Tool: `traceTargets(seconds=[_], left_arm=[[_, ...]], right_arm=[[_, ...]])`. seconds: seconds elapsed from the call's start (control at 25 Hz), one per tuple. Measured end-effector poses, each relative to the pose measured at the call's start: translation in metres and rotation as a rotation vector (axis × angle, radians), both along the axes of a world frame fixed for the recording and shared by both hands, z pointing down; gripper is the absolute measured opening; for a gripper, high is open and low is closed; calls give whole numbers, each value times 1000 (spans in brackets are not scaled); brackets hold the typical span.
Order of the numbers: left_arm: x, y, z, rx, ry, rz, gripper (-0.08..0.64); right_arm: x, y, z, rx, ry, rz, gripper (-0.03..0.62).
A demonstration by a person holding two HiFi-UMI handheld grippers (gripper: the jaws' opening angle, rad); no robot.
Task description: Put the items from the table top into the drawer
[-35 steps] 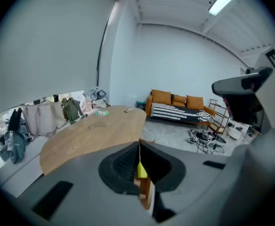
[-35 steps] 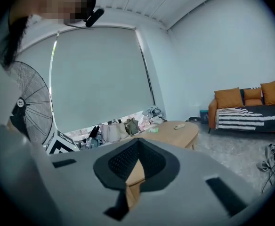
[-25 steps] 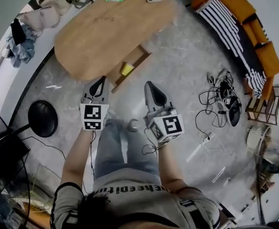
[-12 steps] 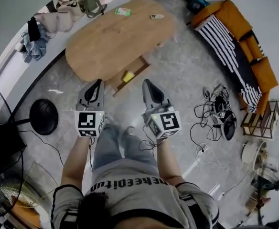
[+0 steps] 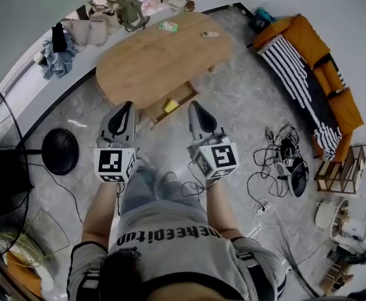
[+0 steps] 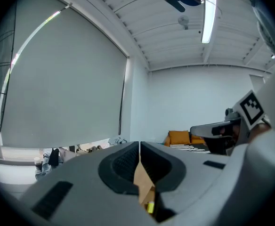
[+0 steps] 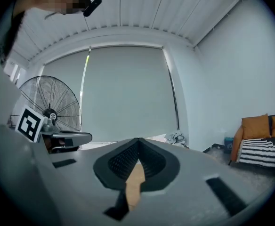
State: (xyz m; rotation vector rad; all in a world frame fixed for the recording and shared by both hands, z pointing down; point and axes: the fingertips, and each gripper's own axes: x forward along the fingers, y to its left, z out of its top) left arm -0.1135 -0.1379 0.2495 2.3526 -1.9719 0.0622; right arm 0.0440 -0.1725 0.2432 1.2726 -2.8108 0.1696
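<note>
Evidently the job stands between one item and the next. The left gripper (image 5: 127, 107) and the right gripper (image 5: 195, 107) are held level, side by side in front of the person, well short of the table (image 5: 151, 61). Each gripper's own view shows its jaws clenched together with nothing in them, only a sliver of the brown table top showing past the tips. The drawer (image 5: 186, 93) hangs open under the near edge of the table, and a yellow thing (image 5: 170, 105) lies inside it, so one item looks to be stowed. Two things are left on the wood, both near the far edge and apart from each other: a green packet (image 5: 168, 26) and a small pale thing (image 5: 210, 34), perhaps a remote, though it is too small to tell. I judge the step in hand to be the approach for the next pick. That calls for getting closer, since both items lie across the table. One claw must then spread and come down low, as both things look flat and may slide rather than lift. The drawer needs no pulling.
</note>
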Motion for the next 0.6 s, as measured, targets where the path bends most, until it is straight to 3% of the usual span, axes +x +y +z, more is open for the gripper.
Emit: traceTargets(seconds=[0.6], left_arm=[[-3,55,-51,105,-39,-110,12]], right_arm=[[5,31,-44,86,-46,-72,2]])
